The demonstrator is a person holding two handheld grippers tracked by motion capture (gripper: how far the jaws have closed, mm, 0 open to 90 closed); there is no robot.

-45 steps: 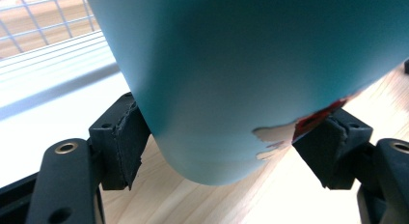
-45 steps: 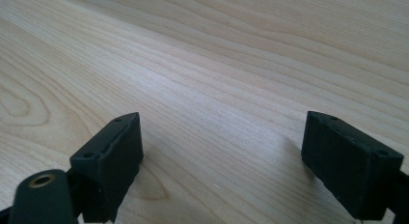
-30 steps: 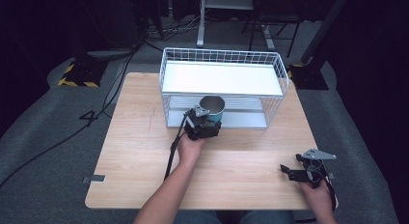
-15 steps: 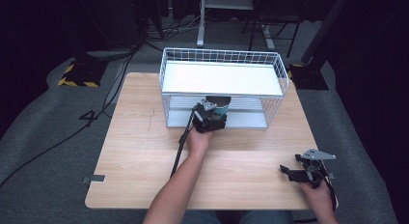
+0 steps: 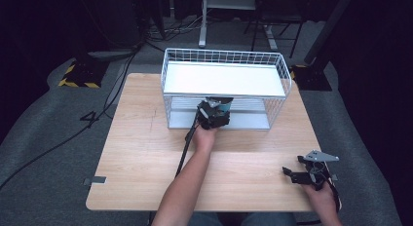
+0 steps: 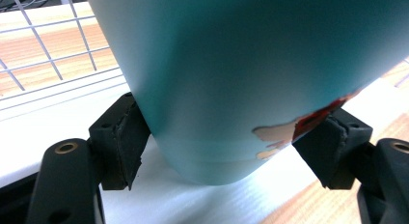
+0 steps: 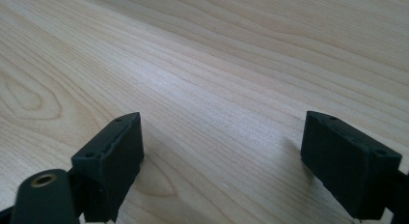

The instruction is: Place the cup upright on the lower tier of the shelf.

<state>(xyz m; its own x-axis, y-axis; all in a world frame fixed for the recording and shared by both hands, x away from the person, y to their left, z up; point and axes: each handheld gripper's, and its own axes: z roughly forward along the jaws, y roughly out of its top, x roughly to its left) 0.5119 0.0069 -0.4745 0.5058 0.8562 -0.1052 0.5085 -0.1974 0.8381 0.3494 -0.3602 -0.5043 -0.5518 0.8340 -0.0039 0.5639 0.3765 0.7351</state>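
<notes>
You can read no brand or label anywhere. One large "4" marks the grey floor (image 5: 92, 120).

Teal cup (image 6: 241, 79), red-and-cream print low on its side, upright on the wire rack's (image 5: 272, 72) lower shelf.

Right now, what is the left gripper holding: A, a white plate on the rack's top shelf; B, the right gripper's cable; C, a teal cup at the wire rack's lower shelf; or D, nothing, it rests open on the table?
C: in the left gripper view both jaws press against the teal cup, and in the high view the left gripper is at the wire rack's lower shelf.
</notes>
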